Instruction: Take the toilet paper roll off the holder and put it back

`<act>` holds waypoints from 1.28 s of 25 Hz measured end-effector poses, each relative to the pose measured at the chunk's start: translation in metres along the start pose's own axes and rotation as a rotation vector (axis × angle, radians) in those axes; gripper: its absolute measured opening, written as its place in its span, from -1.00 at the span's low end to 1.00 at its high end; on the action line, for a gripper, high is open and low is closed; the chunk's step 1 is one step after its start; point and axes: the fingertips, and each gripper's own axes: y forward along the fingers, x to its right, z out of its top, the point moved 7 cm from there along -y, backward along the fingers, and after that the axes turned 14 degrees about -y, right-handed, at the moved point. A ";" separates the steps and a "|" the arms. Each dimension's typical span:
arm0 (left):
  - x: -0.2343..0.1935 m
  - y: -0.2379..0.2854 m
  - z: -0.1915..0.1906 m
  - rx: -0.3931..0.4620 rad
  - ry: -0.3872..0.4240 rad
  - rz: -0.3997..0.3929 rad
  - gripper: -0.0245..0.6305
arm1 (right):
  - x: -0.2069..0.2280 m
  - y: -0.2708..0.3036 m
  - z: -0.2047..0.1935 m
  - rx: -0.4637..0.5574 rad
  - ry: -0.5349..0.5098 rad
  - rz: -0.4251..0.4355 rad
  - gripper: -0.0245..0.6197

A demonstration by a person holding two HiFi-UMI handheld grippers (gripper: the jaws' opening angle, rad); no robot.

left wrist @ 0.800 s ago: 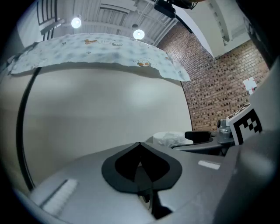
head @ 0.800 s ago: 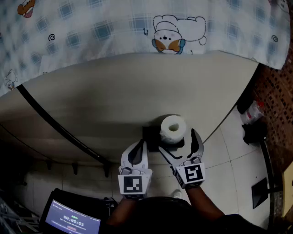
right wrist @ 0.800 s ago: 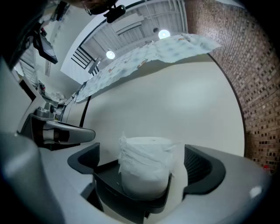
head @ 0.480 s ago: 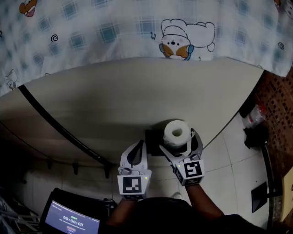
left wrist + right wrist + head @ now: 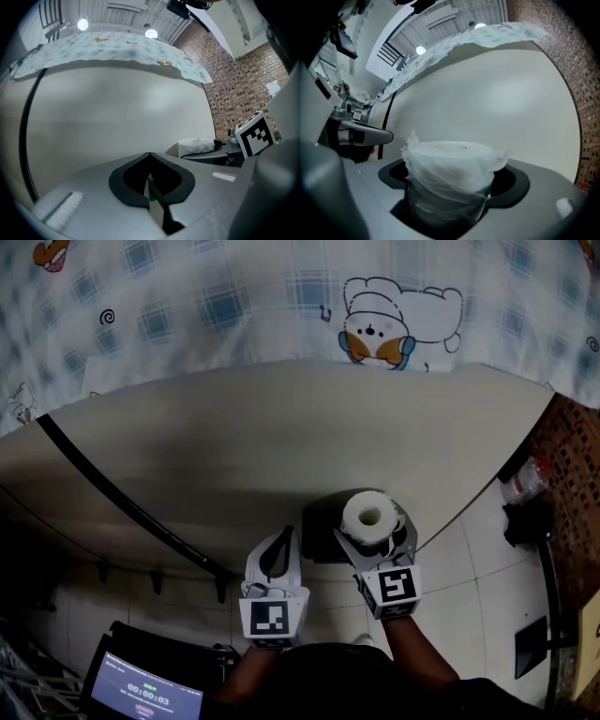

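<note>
A white toilet paper roll (image 5: 370,515) stands upright over a dark holder (image 5: 321,529) on the cream wall. My right gripper (image 5: 373,529) has its jaws pressed against both sides of the roll, shut on it. In the right gripper view the roll (image 5: 450,173) fills the gap between the dark pads. My left gripper (image 5: 285,535) hangs just left of the holder, shut and holding nothing; its tips meet (image 5: 150,155). From the left gripper view the roll (image 5: 196,145) and the right gripper's marker cube (image 5: 253,136) show at the right.
A black pipe (image 5: 112,493) runs diagonally down the cream wall (image 5: 234,437). A patterned cloth (image 5: 281,296) hangs above. A brick wall (image 5: 572,456), a clear plastic item (image 5: 525,479) and dark gear (image 5: 525,521) are at the right. A lit screen (image 5: 150,695) sits lower left.
The right gripper's jaws, wide apart beside the roll earlier, have closed in against it. The left gripper has kept its place and stays shut.
</note>
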 end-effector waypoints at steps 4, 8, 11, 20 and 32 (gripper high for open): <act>0.001 0.000 -0.002 -0.003 -0.002 0.000 -0.87 | 0.000 0.000 0.000 -0.002 0.002 0.012 0.52; 0.001 -0.001 -0.008 -0.020 0.000 0.004 -0.87 | 0.003 -0.005 0.005 0.023 0.012 0.010 0.51; 0.002 -0.003 -0.010 -0.027 -0.019 0.007 -0.87 | 0.006 -0.010 0.014 0.047 0.011 0.017 0.51; -0.001 -0.007 -0.041 -0.064 -0.008 0.039 -0.87 | 0.012 -0.036 0.030 0.074 -0.019 -0.003 0.51; 0.000 -0.021 -0.115 -0.239 0.044 0.104 -0.86 | 0.015 -0.057 0.024 0.061 -0.017 -0.017 0.51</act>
